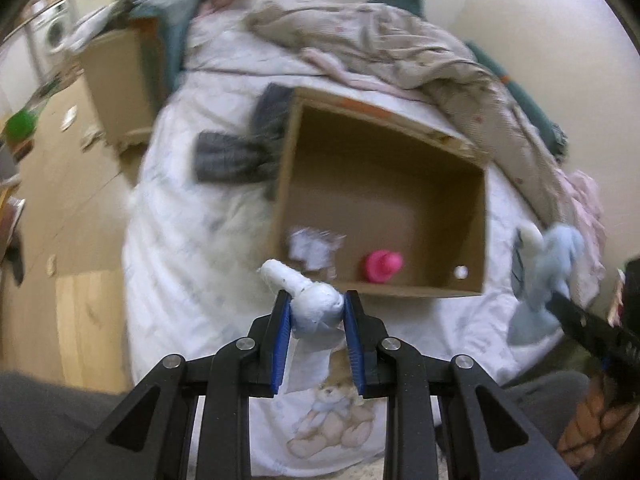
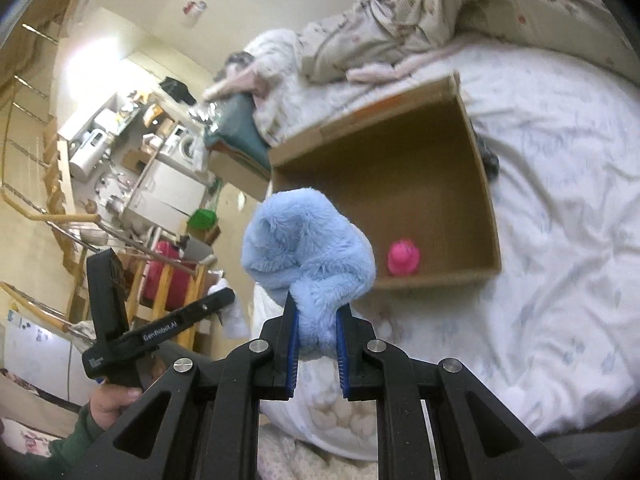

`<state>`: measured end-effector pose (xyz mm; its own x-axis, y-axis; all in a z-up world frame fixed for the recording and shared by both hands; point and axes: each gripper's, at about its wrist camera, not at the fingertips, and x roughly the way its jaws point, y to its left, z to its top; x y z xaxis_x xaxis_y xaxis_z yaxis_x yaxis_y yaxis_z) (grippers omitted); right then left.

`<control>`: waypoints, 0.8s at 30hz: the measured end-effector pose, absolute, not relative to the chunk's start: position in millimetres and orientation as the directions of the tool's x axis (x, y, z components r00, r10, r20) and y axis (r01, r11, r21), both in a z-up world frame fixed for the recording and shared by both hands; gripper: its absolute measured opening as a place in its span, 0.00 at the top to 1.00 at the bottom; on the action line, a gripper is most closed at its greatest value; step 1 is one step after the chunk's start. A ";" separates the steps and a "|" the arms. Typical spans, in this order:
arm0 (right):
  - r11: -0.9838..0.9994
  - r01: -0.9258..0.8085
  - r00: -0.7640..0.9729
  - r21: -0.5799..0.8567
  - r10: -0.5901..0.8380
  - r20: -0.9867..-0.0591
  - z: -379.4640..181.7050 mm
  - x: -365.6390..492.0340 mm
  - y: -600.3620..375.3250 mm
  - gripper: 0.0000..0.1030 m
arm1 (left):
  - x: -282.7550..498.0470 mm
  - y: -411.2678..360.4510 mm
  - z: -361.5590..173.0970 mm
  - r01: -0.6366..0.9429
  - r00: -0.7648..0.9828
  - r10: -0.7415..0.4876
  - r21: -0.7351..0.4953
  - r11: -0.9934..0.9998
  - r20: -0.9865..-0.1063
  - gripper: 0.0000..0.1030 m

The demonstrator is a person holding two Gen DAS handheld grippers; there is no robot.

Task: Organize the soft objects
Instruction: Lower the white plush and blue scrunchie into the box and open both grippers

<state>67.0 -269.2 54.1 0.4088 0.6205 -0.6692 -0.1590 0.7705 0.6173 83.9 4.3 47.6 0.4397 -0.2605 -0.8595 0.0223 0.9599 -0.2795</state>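
Observation:
My left gripper is shut on a pale blue-white soft toy, held above the bed just in front of an open cardboard box. The box holds a pink soft toy and a white item. My right gripper is shut on a fluffy light blue plush, held near the box's left front corner; the pink toy shows inside. The blue plush also appears at the right in the left wrist view.
The box lies on a white quilted bed. A grey sock or cloth lies left of the box. A crumpled beige blanket is heaped behind it. A wooden floor and a second cardboard box are at left.

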 end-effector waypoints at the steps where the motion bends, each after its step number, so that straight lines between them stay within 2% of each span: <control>1: 0.756 -0.165 0.415 0.633 0.636 -0.651 58.5 71.5 -271.1 0.84 | 87.6 1.0 51.4 0.039 0.447 -0.268 -0.281 0.959 -0.853 0.77; 8: 0.718 -0.177 0.448 0.673 0.667 -0.595 63.7 99.0 -276.1 0.84 | 125.0 -12.6 65.8 0.089 0.488 -0.275 -0.267 0.960 -0.829 0.77; 19: 0.763 -0.104 0.422 0.638 0.615 -0.666 16.8 147.5 -269.4 0.84 | 183.4 -30.9 21.2 0.091 0.433 -0.270 -0.257 0.962 -0.860 0.77; 24: 0.815 -0.087 0.400 0.573 0.556 -0.729 -4.7 156.5 -263.1 0.84 | 188.8 -39.3 -7.1 0.112 0.418 -0.241 -0.213 0.971 -0.876 0.77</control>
<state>156.5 -263.1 -4.7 0.4001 0.5557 -0.7288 -0.0872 0.8147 0.5734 188.8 -39.3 -7.1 0.4179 -0.2407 -0.8760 0.1120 0.9706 -0.2132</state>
